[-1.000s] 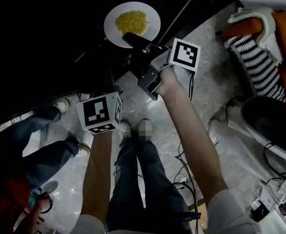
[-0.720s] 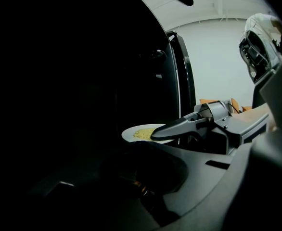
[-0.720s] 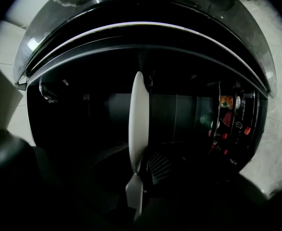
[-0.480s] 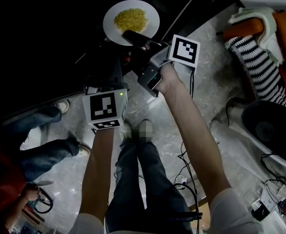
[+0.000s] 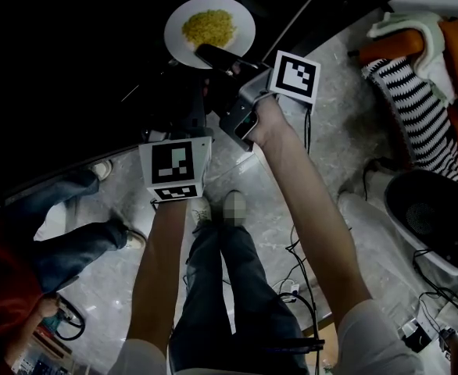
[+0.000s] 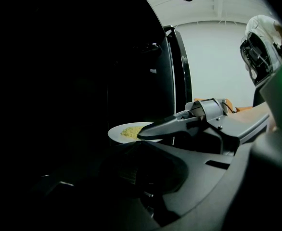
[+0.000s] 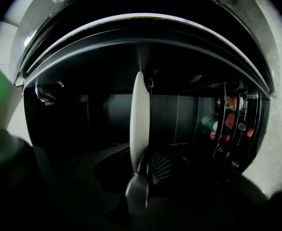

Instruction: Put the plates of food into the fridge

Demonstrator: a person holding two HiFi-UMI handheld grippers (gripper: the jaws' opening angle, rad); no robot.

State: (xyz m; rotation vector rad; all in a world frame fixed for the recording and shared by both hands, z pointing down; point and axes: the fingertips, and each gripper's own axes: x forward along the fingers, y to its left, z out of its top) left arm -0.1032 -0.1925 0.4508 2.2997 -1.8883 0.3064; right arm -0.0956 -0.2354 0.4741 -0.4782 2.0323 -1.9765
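Plate (image 5: 176,39) edge, pinched between right tongs (image 5: 204,52)

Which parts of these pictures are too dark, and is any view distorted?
Head view: fridge interior black, only the plate and yellow food bright. Left gripper view: left half underexposed, far wall bright. Right gripper view: fisheye curving, dark corners, plate edge-on in the right gripper.

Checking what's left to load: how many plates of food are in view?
1. The plate of yellow food is clamped at its rim by the right gripper, in front of the dark fridge opening. The unlit interior may hide others.
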